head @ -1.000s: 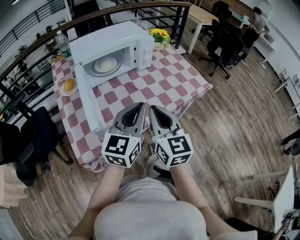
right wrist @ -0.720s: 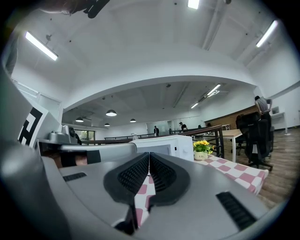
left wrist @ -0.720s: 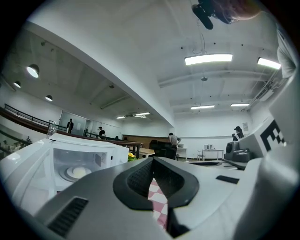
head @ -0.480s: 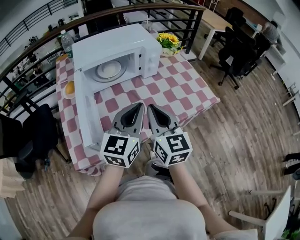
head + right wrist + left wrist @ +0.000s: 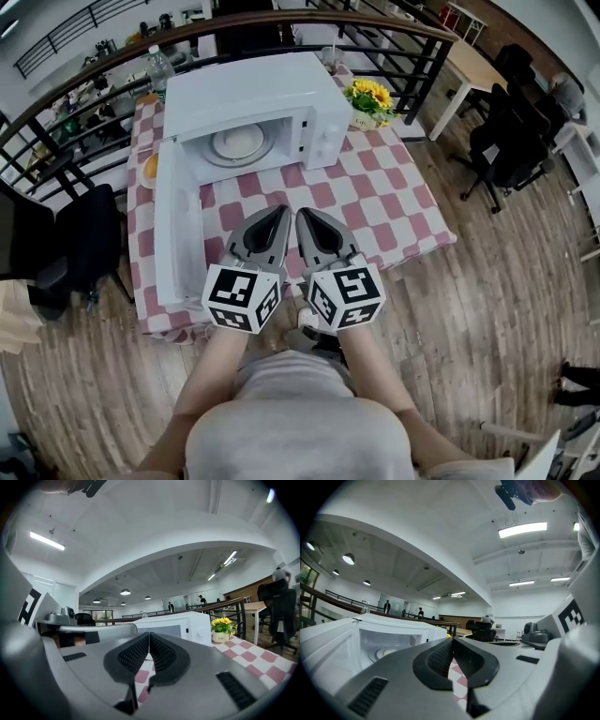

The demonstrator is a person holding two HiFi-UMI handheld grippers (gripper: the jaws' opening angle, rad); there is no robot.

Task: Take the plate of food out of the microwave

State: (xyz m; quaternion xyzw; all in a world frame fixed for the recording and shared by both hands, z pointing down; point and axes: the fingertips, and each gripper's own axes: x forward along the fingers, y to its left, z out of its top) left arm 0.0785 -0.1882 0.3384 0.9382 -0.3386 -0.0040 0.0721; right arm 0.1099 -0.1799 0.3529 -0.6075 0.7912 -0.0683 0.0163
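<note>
Microwave [image 5: 253,94]: white, upright, seen toward 12 o'clock in the head view. Its door [image 5: 176,225] is swung fully open toward 6 o'clock. Plate of food [image 5: 239,143]: round, pale, laid flat inside the open cavity.

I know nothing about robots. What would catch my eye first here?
The left gripper and right gripper are held side by side, jaws shut and empty, over the near side of the checked table. Beyond them a white microwave stands with its door swung open, a plate of food inside.
</note>
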